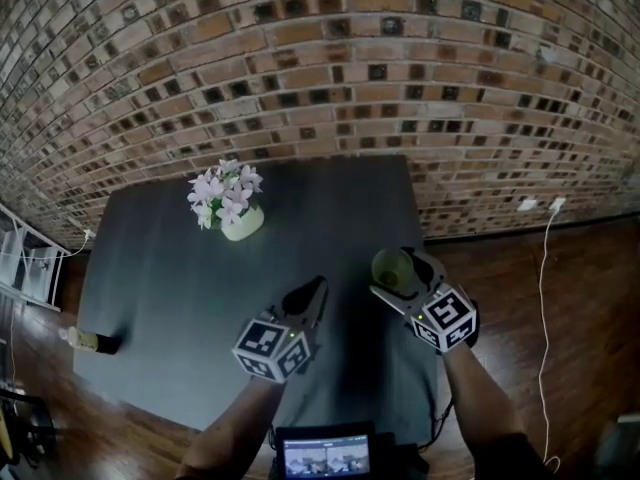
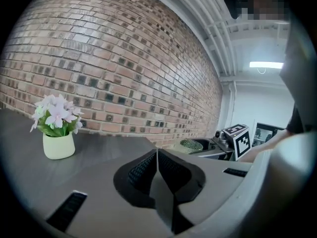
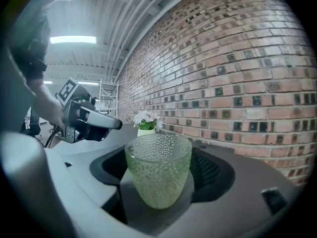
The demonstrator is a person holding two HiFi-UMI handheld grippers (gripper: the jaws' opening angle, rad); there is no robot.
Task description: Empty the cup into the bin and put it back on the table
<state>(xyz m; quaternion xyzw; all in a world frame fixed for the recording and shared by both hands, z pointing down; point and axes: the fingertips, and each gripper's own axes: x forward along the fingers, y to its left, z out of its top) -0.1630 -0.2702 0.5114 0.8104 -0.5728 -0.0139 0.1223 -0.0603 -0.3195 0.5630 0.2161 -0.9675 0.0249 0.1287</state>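
Note:
A pale green, knobbly glass cup (image 3: pixel 158 170) stands upright between the jaws of my right gripper (image 3: pixel 159 173), which is shut on its sides. In the head view the cup (image 1: pixel 388 264) hangs in the right gripper (image 1: pixel 397 272) over the right side of the dark table (image 1: pixel 170 288). Through the glass I see nothing inside it. My left gripper (image 1: pixel 318 288) is just to its left, shut and empty, with its pads (image 2: pixel 148 165) pressed together. From the left gripper view the cup (image 2: pixel 191 145) shows at the right. No bin is in view.
A white pot of pale pink flowers (image 1: pixel 240 223) stands on the far left part of the table, near the brick wall (image 1: pixel 330 68). A small bottle (image 1: pixel 88 342) lies at the table's left edge. A white rack (image 1: pixel 25 263) stands far left. Wooden floor (image 1: pixel 560 318) with a cable lies to the right.

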